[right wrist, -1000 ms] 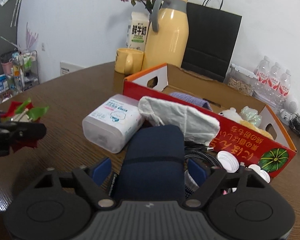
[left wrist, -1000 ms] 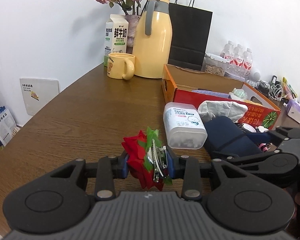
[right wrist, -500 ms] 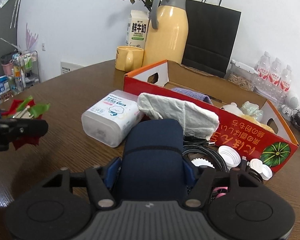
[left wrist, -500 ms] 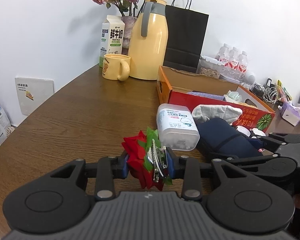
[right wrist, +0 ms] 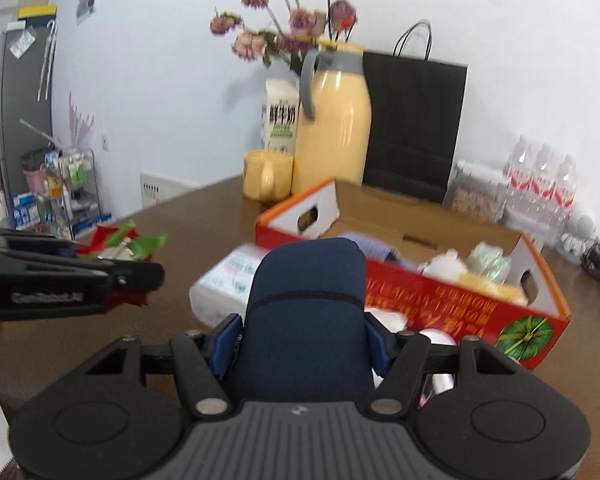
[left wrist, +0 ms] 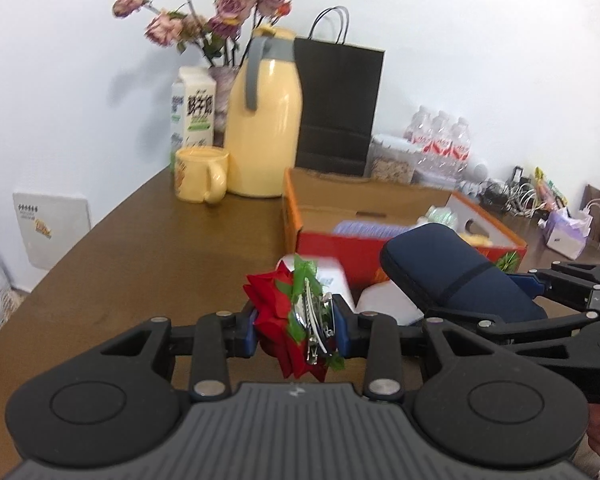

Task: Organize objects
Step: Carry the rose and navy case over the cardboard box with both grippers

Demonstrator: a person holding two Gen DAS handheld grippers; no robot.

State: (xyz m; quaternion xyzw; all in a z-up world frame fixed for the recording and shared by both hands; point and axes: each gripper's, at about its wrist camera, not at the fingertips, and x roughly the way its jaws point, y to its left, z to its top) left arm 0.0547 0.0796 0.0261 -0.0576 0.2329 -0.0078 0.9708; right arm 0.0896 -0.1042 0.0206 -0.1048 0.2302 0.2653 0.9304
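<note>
We carry both loads level over the box [right wrist: 532, 246] — left fingers [left wrist: 296, 330] clamp the rose clip [left wrist: 288, 316], right fingers [right wrist: 302, 344] grip the case [right wrist: 306, 312] — then lower them in gently.

My left gripper's cloth rose clip [left wrist: 290, 320] has a glossy metal clasp; my navy case [right wrist: 306, 312] is matt fabric.

Left tongs [left wrist: 296, 330]: clamped on red rose hair clip [left wrist: 290, 320]. Right tongs [left wrist: 496, 300]: gripping navy case [left wrist: 456, 276]. Brown surface [left wrist: 148, 248]: red cardboard box [left wrist: 332, 246], yellow jug [left wrist: 266, 120], mug [left wrist: 200, 174], milk carton [left wrist: 194, 110].
</note>
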